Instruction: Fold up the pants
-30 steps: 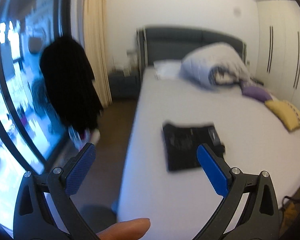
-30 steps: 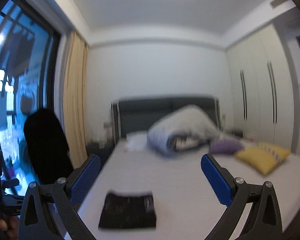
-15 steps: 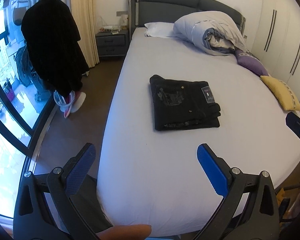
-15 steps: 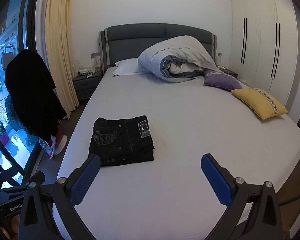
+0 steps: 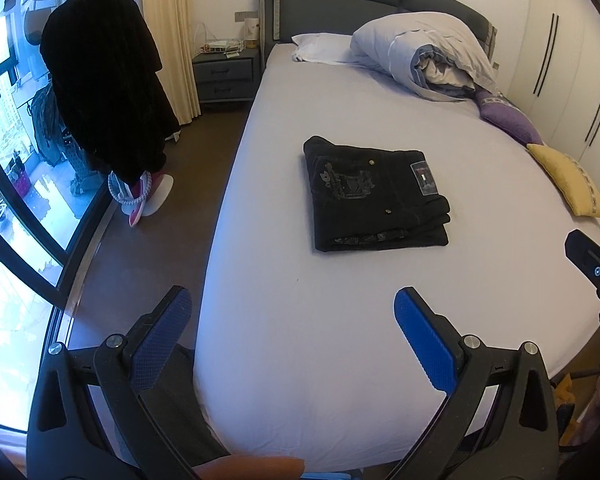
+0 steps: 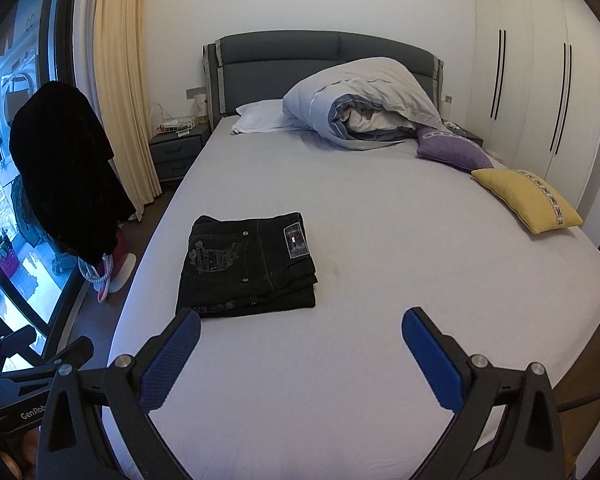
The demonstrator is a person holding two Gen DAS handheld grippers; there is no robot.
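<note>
Both views have steadied and dipped since a second ago, and the blur is gone. Left hand-held gripper (image 5: 292, 320) and right hand-held gripper (image 6: 300, 340) hover spread wide above the bed's (image 6: 380, 360) foot edge, holding nothing. Black denim pants (image 6: 248, 268), folded into a thick rectangle, lie toward the bed's left edge on smooth pale sheet.
</note>
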